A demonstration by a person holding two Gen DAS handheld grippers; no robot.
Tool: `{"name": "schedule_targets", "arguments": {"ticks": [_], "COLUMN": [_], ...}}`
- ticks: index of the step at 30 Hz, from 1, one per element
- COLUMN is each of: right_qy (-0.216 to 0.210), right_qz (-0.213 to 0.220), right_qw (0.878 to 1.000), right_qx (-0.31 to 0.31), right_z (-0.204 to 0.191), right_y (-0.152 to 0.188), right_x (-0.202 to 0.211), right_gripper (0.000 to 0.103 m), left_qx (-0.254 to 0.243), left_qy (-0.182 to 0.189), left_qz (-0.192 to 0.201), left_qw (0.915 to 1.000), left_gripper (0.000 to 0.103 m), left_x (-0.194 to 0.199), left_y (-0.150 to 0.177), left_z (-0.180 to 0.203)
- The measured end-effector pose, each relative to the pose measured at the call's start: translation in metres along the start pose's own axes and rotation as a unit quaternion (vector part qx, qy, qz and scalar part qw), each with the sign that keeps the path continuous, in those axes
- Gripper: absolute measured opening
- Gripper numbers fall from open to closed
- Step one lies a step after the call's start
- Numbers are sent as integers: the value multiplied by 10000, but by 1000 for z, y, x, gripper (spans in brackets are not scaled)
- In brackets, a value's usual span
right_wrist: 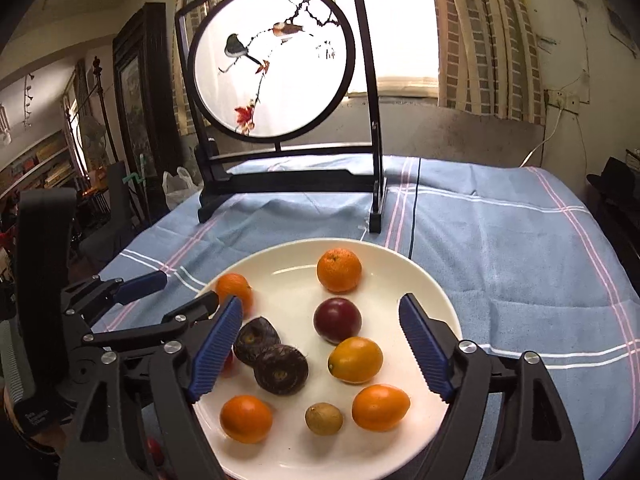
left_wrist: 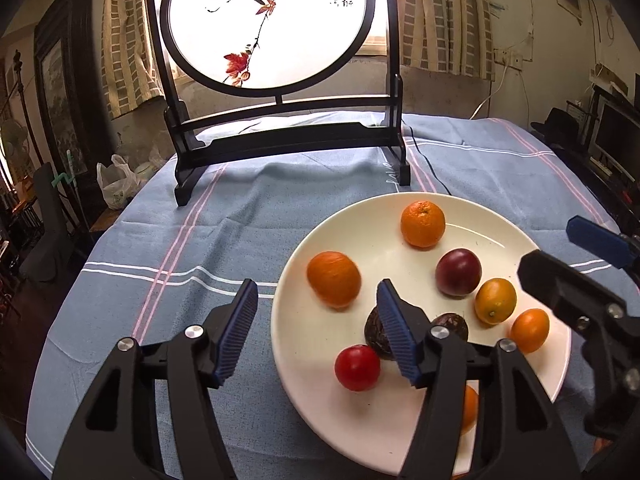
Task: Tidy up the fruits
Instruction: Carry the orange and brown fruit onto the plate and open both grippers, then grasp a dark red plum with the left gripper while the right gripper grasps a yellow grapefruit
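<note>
both the left gripper (left_wrist: 316, 330) and right gripper (right_wrist: 320, 346) are held spread and unladen over the white plate (right_wrist: 400, 268), where the fruits (right_wrist: 339, 270) are scattered; a blue striped tablecloth (right_wrist: 500, 264) is spread beneath.

Bright curtained window (left_wrist: 440, 12) behind blue tablecloth (left_wrist: 240, 208).

Plate (right_wrist: 424, 280): plain cream-white, glossy.
Mandarin (right_wrist: 339, 270): bright orange, dimpled skin.
Plum (right_wrist: 337, 320): dark purple-red, smooth.
Kumquat (right_wrist: 355, 360): yellow-orange with small dark stem dot.
Water chestnuts (right_wrist: 272, 360): dark brown-black, paler ringed centres.
Kiwi berry (right_wrist: 324, 419): dull olive-brown.
Cherry tomato (left_wrist: 357, 367): glossy red.
Tablecloth (right_wrist: 500, 260): dusty blue, crossed by thin white and pink stripes.
Screen (left_wrist: 266, 20): black frame, white round panel painted with grey and rust birds, red leaves, black script.
Curtains (right_wrist: 488, 40): cream with grey-brown brick check.
Gripper fingers (right_wrist: 424, 350): black arms, ribbed blue pads.
</note>
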State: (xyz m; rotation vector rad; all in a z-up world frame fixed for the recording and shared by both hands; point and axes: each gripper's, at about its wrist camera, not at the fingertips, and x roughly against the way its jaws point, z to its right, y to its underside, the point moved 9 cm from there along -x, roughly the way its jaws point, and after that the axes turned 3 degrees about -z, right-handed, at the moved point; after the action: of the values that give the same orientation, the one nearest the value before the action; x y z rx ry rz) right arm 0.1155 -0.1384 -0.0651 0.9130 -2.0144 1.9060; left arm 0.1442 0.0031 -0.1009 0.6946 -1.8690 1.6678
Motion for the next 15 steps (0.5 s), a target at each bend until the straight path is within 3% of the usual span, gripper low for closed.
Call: {"name": "schedule_targets", "arguments": {"ticks": [4, 10, 13, 15], "right_qy": [14, -68, -496, -517], "right_qz": [634, 1373, 1256, 1086], "right_qw": [9980, 9903, 9896, 9907], "right_qx": [-13, -218, -489, -640], "right_z": [0, 10, 18, 26], "right_y": [-19, -32, -26, -19], "right_x": [31, 89, 104, 109], "right_gripper": [99, 99, 99, 99], "left_qx": [74, 234, 218, 146], "left_qy": [96, 177, 207, 219], "left_qz": [85, 398, 489, 538], "left_qw": [9999, 9988, 9983, 9982], "left_gripper": [62, 70, 70, 71], "left_x": [10, 43, 61, 72], "left_y": [-4, -8, -3, 3], "left_z": [-3, -10, -10, -9]}}
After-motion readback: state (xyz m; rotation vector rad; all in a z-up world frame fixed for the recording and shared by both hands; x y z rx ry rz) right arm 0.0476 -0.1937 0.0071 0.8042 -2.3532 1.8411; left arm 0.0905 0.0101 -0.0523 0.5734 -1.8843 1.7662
